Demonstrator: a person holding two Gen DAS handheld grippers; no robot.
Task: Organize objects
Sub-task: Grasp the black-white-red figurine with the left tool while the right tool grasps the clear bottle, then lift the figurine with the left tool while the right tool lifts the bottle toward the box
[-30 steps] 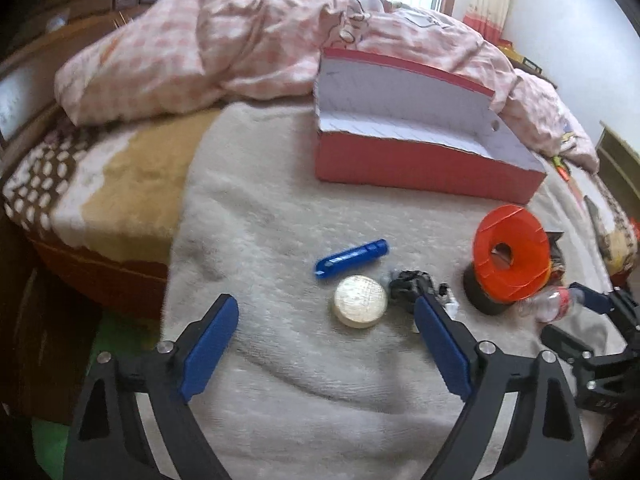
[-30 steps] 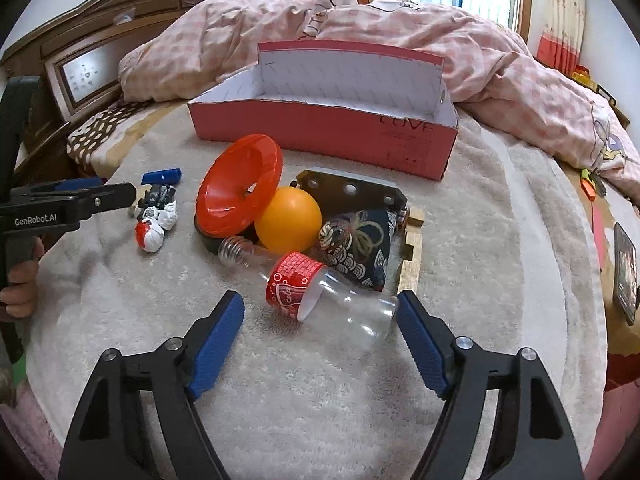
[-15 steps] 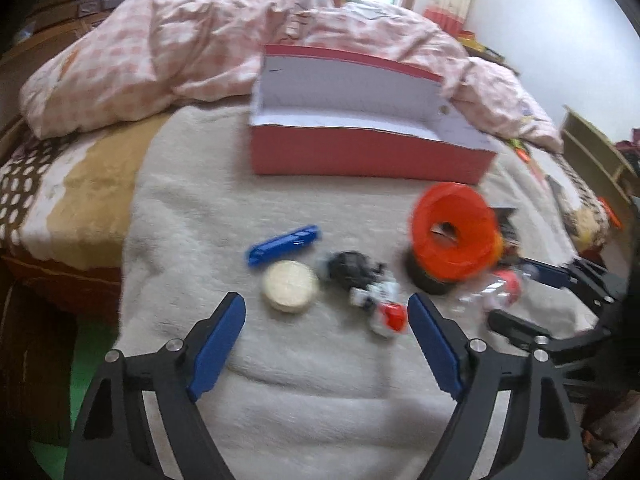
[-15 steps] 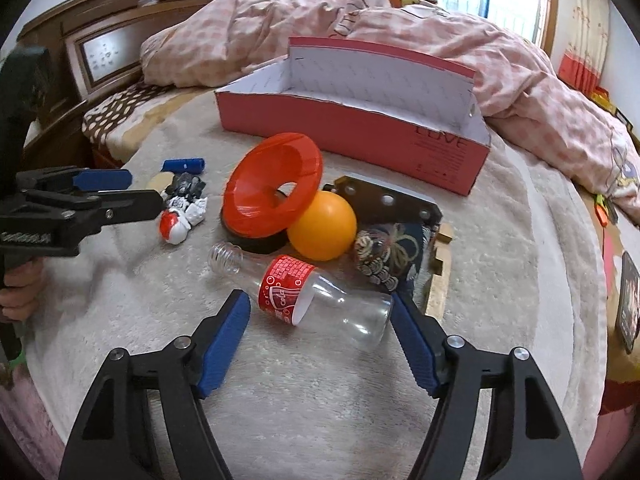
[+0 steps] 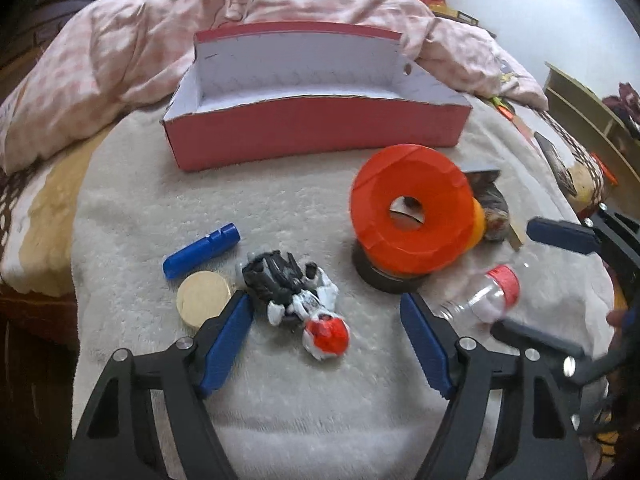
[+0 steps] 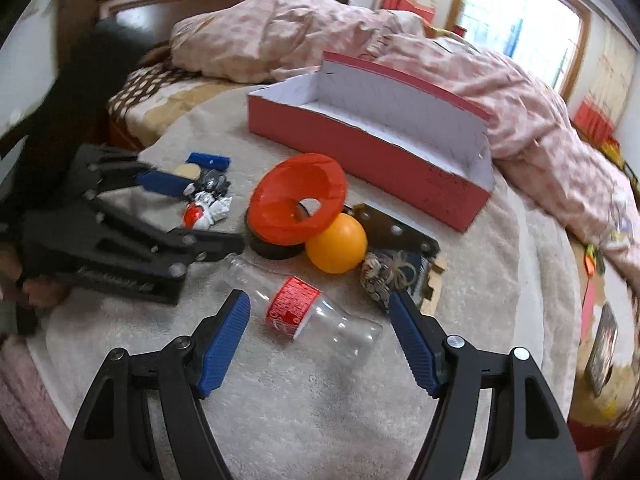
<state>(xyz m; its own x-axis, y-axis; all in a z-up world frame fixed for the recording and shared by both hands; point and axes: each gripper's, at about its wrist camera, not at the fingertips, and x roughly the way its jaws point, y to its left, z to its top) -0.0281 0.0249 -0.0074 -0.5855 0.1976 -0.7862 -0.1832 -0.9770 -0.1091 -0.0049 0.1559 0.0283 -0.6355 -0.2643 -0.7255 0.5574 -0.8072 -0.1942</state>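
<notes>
A black, white and red toy robot (image 5: pixel 296 296) lies on the cream blanket between the fingers of my left gripper (image 5: pixel 325 300). Its jaws are closing, and the pads stand apart from the toy. A clear plastic bottle (image 6: pixel 316 312) with a red label lies on its side between the fingers of my right gripper (image 6: pixel 318 300), which is open and not touching it. The open red box (image 5: pixel 316 136) with a white inside stands further back. In the right wrist view the left gripper (image 6: pixel 214 216) straddles the toy robot (image 6: pixel 208 208).
A blue cylinder (image 5: pixel 202 250) and a wooden disc (image 5: pixel 202 296) lie left of the toy. A red funnel (image 5: pixel 412 216) leans on a black ring, with an orange ball (image 6: pixel 336 244), a patterned pouch (image 6: pixel 380 276) and a metal plate (image 6: pixel 394 232) behind. A pink quilt (image 5: pixel 120 64) is heaped at the back.
The left gripper has shifted right, from over the wooden disc to astride the toy robot, and its jaws have narrowed. The right gripper has rolled a little, with the bottle still between its fingers.
</notes>
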